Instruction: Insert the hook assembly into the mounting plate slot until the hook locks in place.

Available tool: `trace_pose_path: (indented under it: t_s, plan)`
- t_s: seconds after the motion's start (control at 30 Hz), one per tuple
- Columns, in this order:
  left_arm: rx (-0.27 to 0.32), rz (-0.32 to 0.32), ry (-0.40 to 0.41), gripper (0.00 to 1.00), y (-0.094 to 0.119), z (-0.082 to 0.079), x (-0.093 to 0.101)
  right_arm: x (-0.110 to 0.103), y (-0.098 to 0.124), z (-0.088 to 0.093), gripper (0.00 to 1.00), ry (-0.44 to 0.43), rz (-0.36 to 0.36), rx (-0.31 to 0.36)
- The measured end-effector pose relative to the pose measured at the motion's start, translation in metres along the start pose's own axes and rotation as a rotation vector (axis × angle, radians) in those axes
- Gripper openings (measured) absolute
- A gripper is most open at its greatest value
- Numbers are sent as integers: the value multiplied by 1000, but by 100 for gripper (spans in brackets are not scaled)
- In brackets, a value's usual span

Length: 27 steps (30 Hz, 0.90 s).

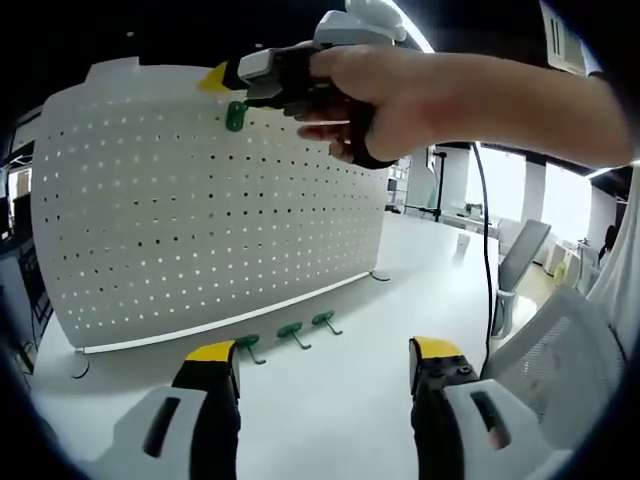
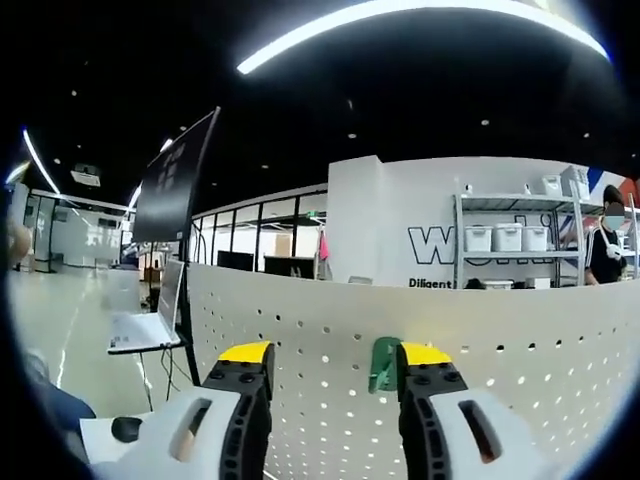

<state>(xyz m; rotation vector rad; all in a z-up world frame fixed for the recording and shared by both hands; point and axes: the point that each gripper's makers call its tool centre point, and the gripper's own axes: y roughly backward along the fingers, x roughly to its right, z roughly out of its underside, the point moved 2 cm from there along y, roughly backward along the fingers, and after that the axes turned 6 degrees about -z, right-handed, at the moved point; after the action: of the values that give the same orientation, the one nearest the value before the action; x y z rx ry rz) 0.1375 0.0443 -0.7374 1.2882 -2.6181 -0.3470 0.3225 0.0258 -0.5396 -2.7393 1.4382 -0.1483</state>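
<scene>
L gripper point(image 1: 325, 370) open over table point(image 1: 330, 420) — R gripper point(image 1: 232, 85) at pegboard point(image 1: 200, 220) top edge.

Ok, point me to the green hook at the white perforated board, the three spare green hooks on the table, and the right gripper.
green plastic hook point(image 1: 235, 116), left gripper view, on its round base against the board.
spare green hooks point(image 1: 291, 331), left gripper view, on the middle one's base.
right gripper point(image 2: 333, 362), right gripper view, midway between its yellow tips.

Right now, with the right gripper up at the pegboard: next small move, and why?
Probably press the green hook a little further into the pegboard holes. The right gripper is at the hook near the board's top edge, but whether it has seated cannot be told. Three more hooks wait on the table.
</scene>
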Motion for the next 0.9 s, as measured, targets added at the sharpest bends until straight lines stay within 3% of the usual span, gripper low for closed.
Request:
trace_pose_path:
  t_s: [0.5, 0.7, 0.9]
  plan:
    - [3, -3, 0, 71, 1, -2, -2, 1, 30, 20, 46, 2, -132, -30]
    - [5, -4, -3, 71, 2, -4, -3, -2, 39, 18, 46, 10, -180, -27]
    - [2, -10, -2, 71, 1, -4, -8, 0, 63, 29, 48, -4, -235, -47]
